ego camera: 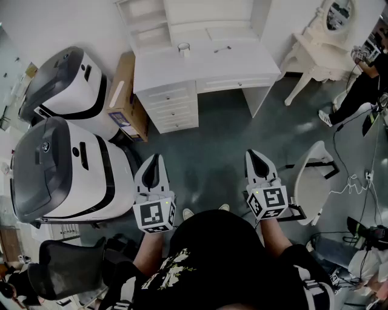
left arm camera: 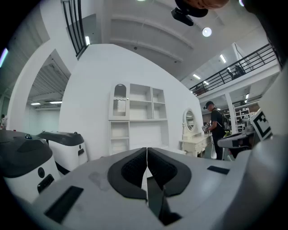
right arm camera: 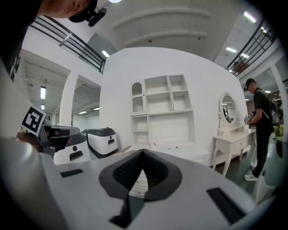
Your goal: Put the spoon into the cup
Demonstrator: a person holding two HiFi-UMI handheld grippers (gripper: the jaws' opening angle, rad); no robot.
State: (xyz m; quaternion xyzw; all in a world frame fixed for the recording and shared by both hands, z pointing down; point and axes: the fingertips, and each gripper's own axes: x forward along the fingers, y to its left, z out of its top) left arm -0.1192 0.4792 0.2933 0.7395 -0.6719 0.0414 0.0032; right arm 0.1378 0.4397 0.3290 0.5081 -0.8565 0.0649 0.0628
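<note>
The person stands on the dark floor [ego camera: 212, 139], a bit back from the white desk [ego camera: 242, 63], w/ a gripper in each hand. Both grippers point at the desk and both are well apart from it.

Left gripper [ego camera: 155, 160]: jaws closed tight. In the left gripper view its two black pads [left arm camera: 130, 168] press flat on each other & nothing is between them.

Right gripper [ego camera: 254, 155]: in the right gripper view its pads [right arm camera: 156, 170] meet at the tips. There's a small gap lower down where the desk drawers show thru. Nothing is in it, so it's closed & empty too.

The cup [ego camera: 183, 46] is small & clear. It stands upright near the back of the desk top, on the left half. The spoon [ego camera: 222, 49] lies flat on the desk top, to the right of the cup, near it but not touching. It's not in the cup yet.

Other stuff:
- White shelves [ego camera: 182, 15] stand at the back of the desk.
- The drawers [ego camera: 173, 106] sit under the desk's left part.
- A brown cardboard box [ego camera: 124, 91] is just beside the drawers, on the left.
- Left of that are 2 big white & grey machines, the far machine [ego camera: 66, 85] & the near machine [ego camera: 60, 172].
- On the right is a white dressing table [ego camera: 315, 45] w/ an oval mirror [ego camera: 338, 15]. Another person [ego camera: 364, 88] stands near it.
- A white chair [ego camera: 315, 178] is just right of the right gripper.
- A black office chair [ego camera: 60, 272] is at the bottom left.
</note>
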